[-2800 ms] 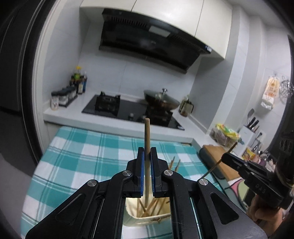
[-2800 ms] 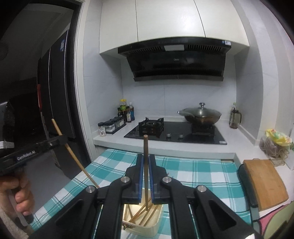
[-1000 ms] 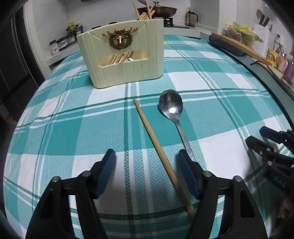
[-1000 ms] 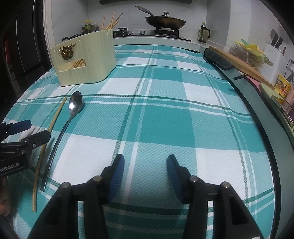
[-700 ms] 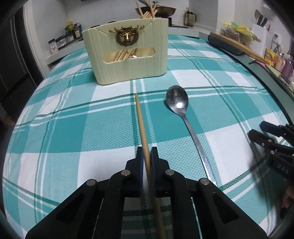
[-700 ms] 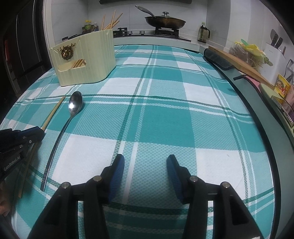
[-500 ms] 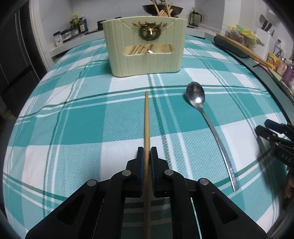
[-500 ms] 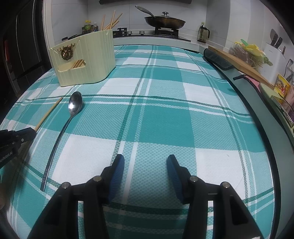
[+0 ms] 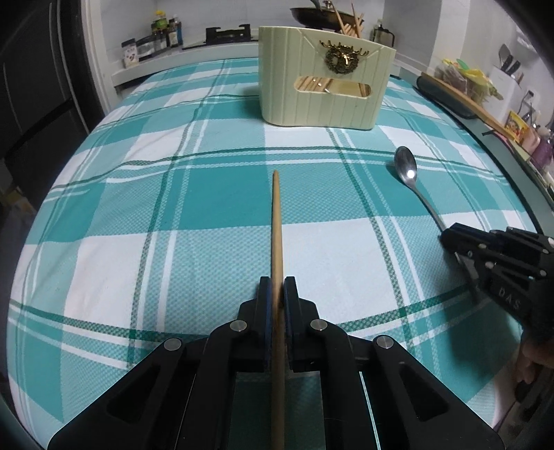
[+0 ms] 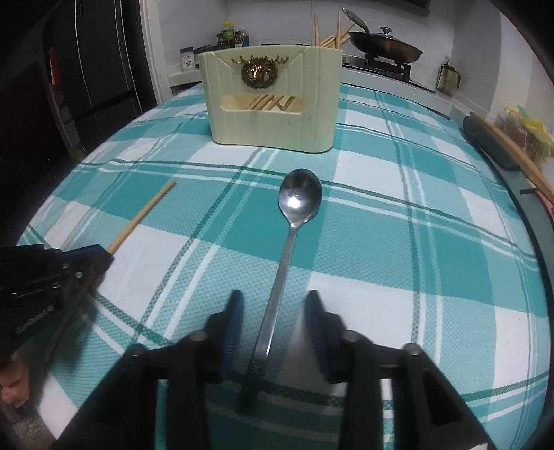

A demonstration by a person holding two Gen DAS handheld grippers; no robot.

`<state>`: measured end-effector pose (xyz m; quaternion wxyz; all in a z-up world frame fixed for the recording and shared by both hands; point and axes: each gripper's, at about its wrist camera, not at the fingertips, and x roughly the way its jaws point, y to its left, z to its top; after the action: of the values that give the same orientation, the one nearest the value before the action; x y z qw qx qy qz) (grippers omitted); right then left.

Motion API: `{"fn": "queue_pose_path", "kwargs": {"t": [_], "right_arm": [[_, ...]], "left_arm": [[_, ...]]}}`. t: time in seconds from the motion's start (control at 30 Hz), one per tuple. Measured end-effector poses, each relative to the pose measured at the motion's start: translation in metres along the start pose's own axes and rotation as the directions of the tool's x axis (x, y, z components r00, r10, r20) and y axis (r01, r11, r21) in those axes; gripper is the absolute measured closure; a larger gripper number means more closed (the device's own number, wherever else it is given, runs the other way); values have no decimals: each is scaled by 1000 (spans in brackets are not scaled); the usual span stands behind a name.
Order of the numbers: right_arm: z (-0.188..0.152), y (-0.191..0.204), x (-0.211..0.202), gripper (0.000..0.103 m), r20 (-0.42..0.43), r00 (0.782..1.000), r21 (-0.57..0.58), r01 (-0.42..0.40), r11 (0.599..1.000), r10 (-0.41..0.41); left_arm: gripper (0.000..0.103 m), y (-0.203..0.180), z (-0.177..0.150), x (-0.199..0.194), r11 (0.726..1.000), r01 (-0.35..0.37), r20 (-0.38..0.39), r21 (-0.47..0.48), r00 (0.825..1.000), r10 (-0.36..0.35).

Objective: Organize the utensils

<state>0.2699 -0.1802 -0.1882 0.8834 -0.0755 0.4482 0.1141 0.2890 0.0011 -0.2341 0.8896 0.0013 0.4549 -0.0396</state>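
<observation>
Chopstick (image 9: 277,221): I have it pinched in the left gripper (image 9: 276,287), jaws pressed onto it, tip pointing toward the holder (image 9: 322,86) at the table's far edge. Spoon (image 10: 294,214) lies flat mid-table; right gripper (image 10: 273,311) straddles its handle, jaws closing, pads not yet touching.

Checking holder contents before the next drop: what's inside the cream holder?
Through the front slot of the holder, several wooden chopsticks lean crossed inside; more tips stick out above its back rim. The solid walls hide the rest, so neither the count nor other utensils can be told.
</observation>
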Motion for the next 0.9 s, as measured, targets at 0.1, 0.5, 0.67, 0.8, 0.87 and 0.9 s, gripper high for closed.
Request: {"fn": "queue_pose_path", "kwargs": {"t": [0.1, 0.5, 0.67, 0.8, 0.87, 0.9], "right_arm": [[-4, -12, -4, 95, -9, 1000, 40, 21, 999, -21], [-52, -59, -44, 87, -12, 992, 144, 124, 982, -123], [-49, -55, -34, 41, -10, 994, 120, 112, 986, -112], [-43, -56, -28, 41, 9, 993, 119, 112, 987, -114], [-43, -57, -27, 40, 21, 994, 119, 105, 987, -108], [-43, -57, -27, 40, 25, 994, 117, 102, 988, -106]], "left_arm": [[97, 4, -4, -2, 1000, 0, -1, 7, 1000, 0], [33, 22, -11, -15, 998, 54, -11, -35, 998, -54], [29, 19, -10, -6, 1000, 24, -31, -17, 999, -25], [15, 13, -9, 1, 998, -54, -35, 30, 998, 56], [11, 18, -9, 3, 999, -51, -44, 5, 998, 52], [9, 20, -9, 4, 999, -54, -46, 6, 997, 54]]}}
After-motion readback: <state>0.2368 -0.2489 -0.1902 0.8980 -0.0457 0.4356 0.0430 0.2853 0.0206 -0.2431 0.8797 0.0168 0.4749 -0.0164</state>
